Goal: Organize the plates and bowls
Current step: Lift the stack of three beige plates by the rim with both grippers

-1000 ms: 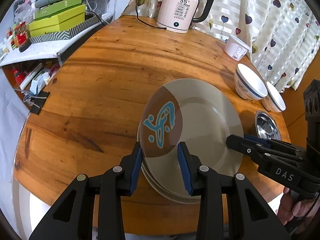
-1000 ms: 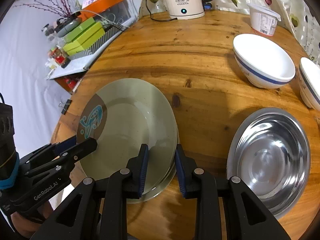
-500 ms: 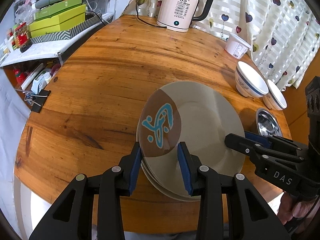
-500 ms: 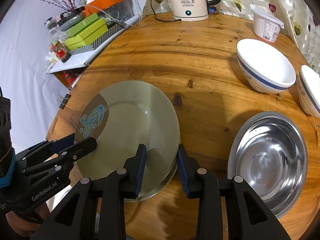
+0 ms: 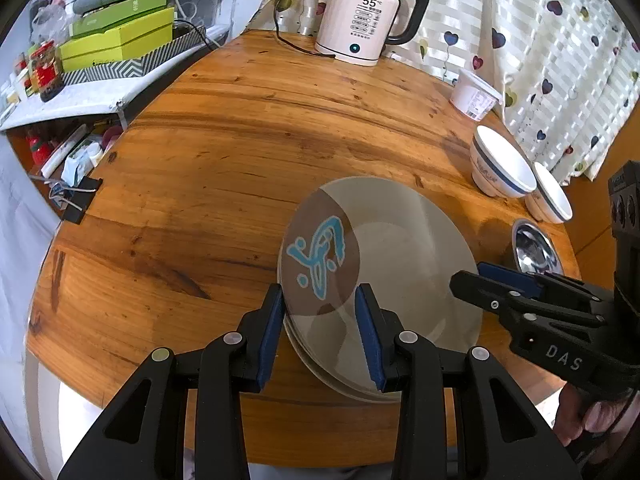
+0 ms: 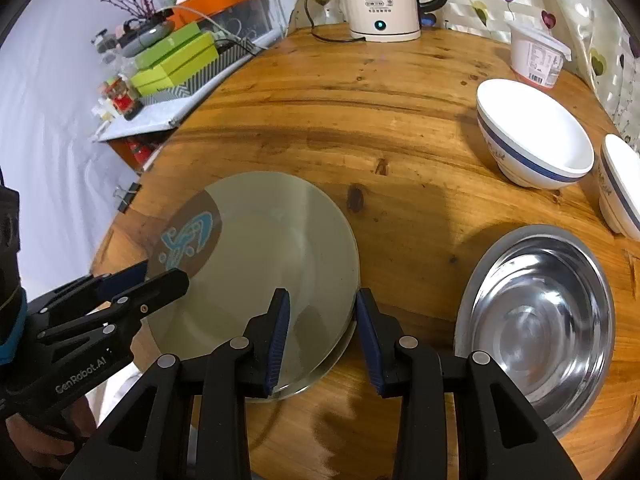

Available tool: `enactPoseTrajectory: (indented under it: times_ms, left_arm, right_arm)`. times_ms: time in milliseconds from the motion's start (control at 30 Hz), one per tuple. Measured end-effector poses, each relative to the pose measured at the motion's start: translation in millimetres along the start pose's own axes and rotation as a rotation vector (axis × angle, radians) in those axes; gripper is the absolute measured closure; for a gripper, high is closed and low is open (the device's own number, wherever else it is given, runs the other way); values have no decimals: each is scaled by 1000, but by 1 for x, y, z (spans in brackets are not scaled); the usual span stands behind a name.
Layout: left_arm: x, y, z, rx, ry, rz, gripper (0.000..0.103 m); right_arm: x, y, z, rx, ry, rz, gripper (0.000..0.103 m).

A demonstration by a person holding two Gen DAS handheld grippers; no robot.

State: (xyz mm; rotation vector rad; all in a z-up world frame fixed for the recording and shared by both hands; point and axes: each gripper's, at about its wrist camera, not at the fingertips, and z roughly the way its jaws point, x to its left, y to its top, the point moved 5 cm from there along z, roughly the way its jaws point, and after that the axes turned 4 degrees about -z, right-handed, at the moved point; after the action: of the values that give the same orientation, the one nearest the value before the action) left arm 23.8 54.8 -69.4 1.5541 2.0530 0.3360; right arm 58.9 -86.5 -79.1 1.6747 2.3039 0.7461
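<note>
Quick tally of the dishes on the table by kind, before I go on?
White bowls with a blue band: 2
Steel bowl: 1
Plate stack: 1, at least 2 plates; exact number cannot be told
Total: 3 bowls plus the plate stack

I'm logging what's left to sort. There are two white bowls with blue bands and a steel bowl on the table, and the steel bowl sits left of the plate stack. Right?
Not quite. The steel bowl sits right of the plate stack, as the right wrist view shows. The two white bowls with blue bands are indeed on the table.
</note>
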Motion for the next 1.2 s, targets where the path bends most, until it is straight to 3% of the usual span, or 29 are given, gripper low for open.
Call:
enactPoseTrajectory:
  times_ms: [600,1200]
  left_arm:
    - [14,8,15,37,-104,-90,65]
    - [10,2,11,43,-70,-59,65]
  right_arm:
    - [-7,3,6,6,56,33,69]
    - [-6,2,7,15,56,31,69]
